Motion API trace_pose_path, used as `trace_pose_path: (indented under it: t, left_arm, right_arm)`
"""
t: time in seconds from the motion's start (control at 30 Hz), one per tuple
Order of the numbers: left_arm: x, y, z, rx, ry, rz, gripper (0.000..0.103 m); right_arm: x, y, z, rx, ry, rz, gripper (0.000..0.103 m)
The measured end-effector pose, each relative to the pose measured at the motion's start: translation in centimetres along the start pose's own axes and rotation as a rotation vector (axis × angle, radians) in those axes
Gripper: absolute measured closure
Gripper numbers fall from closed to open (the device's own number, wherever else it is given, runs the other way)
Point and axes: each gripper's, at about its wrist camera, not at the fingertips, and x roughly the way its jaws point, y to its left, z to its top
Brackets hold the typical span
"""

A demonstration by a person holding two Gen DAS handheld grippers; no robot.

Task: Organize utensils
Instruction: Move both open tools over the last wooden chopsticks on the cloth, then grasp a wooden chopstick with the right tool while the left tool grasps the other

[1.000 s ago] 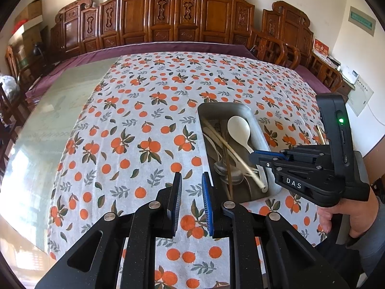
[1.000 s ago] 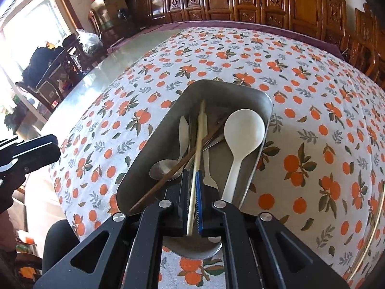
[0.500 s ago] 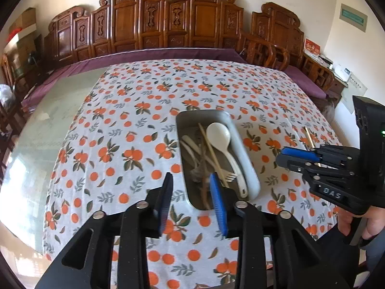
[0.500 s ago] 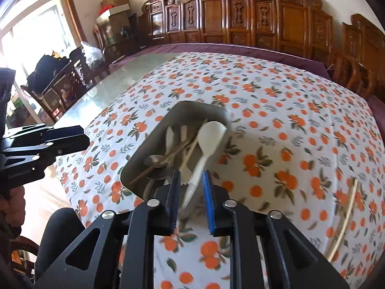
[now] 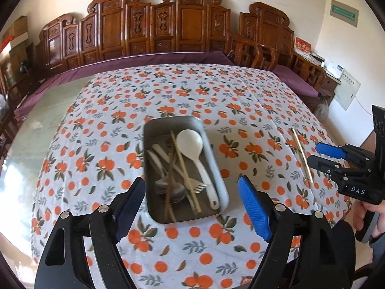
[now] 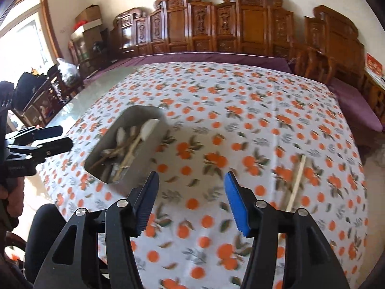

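A: Where are the utensils?

B: Most lie in the metal tray [image 5: 217, 168] on the bench [image 5: 96, 125], which wears a cloth printed with oranges. In the tray a white spoon [image 5: 192, 149] lies on the right side, its bowl toward the far end. Just left of it a pale chopstick [image 5: 185, 168] runs lengthwise, then a fork [image 5: 198, 187], a dark chopstick [image 5: 169, 180] and metal spoons [image 5: 166, 185] at the near end, all overlapping.

A: Anything outside the tray?

B: One pale chopstick on the cloth [image 5: 302, 155], well to the right of the tray, lying alone.

A: And the left gripper?

B: The left gripper [image 5: 190, 197] hangs over the near end of the tray, its fingers [image 5: 253, 209] opening wide, one either side of that end. Nothing is between the fingers; they touch no utensil.

A: The right one?

B: The right gripper [image 6: 191, 198] is to the right of the tray, above bare cloth between the tray and the loose chopstick. Its fingers [image 6: 237, 204] are also opening and hold nothing. In the left wrist view a hand [image 5: 375, 212] grips its handle at the right edge.

A: Behind the tray?

B: Carved wooden chairs [image 5: 187, 19] line the far wall.
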Motion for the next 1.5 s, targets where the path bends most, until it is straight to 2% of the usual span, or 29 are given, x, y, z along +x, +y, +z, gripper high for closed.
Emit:
trace_pose_path:
  t: [0.03,0.17,0.2,0.27,0.43,0.6,0.63,1.07,1.5]
  left_arm:
    - [0.2,-0.4,0.1,0.004,-0.001,-0.004,0.021]
    - [0.8,-2.1,0.4,0.016,-0.005,-0.028,0.021]
    - [1.2,-2.6,0.4,0.022,-0.001,-0.034,0.021]
    - [1.8,-3.7,0.5,0.035,0.006,-0.047,0.021]
    - [3.4,-6.0,0.7,0.067,0.029,-0.068,0.021]
    - [5.0,-8.4,0.9,0.101,0.052,-0.089,0.021]
    - [5.3,-8.7,0.9,0.105,0.055,-0.090,0.021]
    - [8.9,-12.7,1.0,0.166,0.108,-0.120,0.021]
    - [12.3,-16.0,1.5,0.215,0.144,-0.155,0.021]
  right_arm:
    - [-0.2,-0.9,-0.4,0.012,-0.001,-0.011,0.044]
    - [-0.2,-4.2,-1.6,0.058,0.014,-0.054,0.045]
    - [-0.2,-4.8,-1.9,0.064,0.017,-0.063,0.047]
    - [0.1,-6.5,-2.6,0.080,0.032,-0.083,0.061]
    - [1.3,-9.7,-4.2,0.119,0.079,-0.115,0.074]
    - [3.5,-11.9,-5.3,0.147,0.134,-0.133,0.081]
    - [3.9,-12.2,-5.5,0.151,0.144,-0.128,0.086]
    - [7.3,-14.7,-5.7,0.185,0.218,-0.162,0.087]
    - [6.8,-16.0,-6.4,0.223,0.227,-0.185,0.092]
